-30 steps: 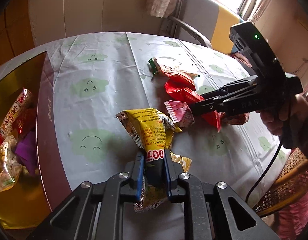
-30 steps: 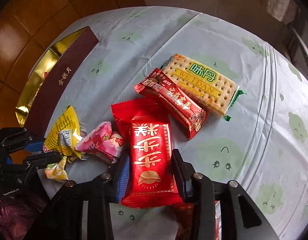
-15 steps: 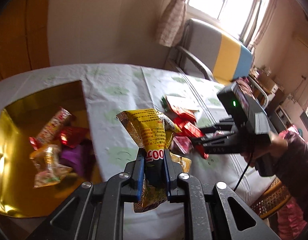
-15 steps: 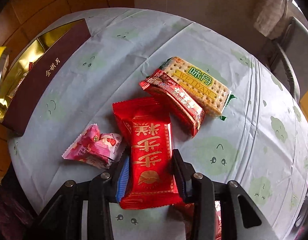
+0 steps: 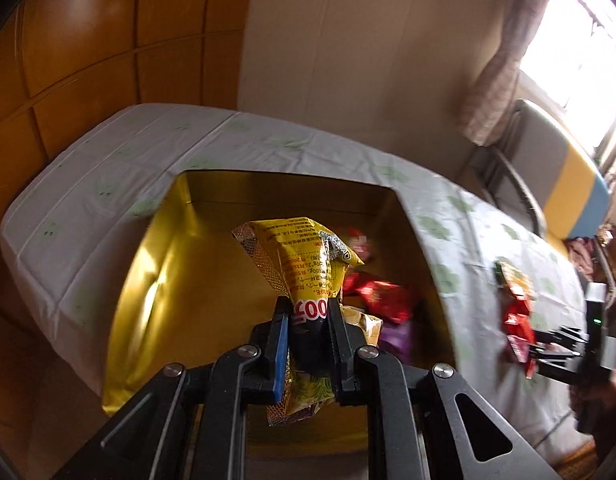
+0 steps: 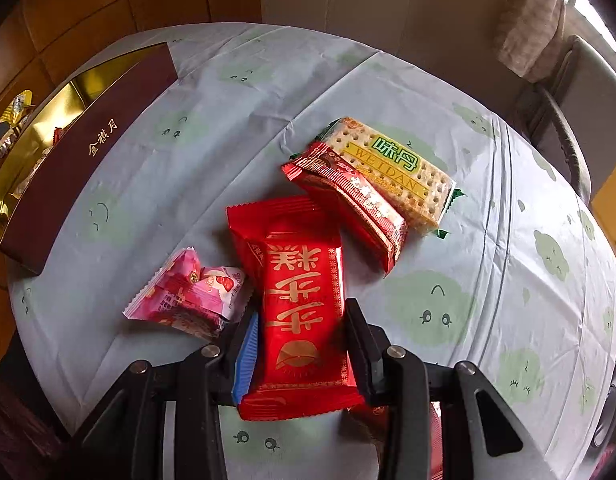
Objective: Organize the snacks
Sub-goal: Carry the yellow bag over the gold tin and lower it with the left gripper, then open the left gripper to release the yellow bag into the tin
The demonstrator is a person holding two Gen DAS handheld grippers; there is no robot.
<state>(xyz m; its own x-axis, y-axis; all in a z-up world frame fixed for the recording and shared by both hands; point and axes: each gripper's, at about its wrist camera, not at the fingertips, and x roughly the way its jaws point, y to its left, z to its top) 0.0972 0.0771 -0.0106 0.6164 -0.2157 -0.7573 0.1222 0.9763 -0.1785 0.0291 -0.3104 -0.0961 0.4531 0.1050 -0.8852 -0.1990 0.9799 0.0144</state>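
The gold box (image 5: 159, 280) lies open on top, its left half bare, with snacks (image 5: 382, 296) piled at its right. On the worktop (image 6: 448, 304), packets crowd the middle; the right side lies bare.

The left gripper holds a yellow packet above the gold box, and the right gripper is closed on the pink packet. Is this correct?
Not quite. The right gripper is closed on the red packet; the pink packet lies loose beside it, as the right wrist view shows. The left gripper does hold the yellow packet above the gold box.
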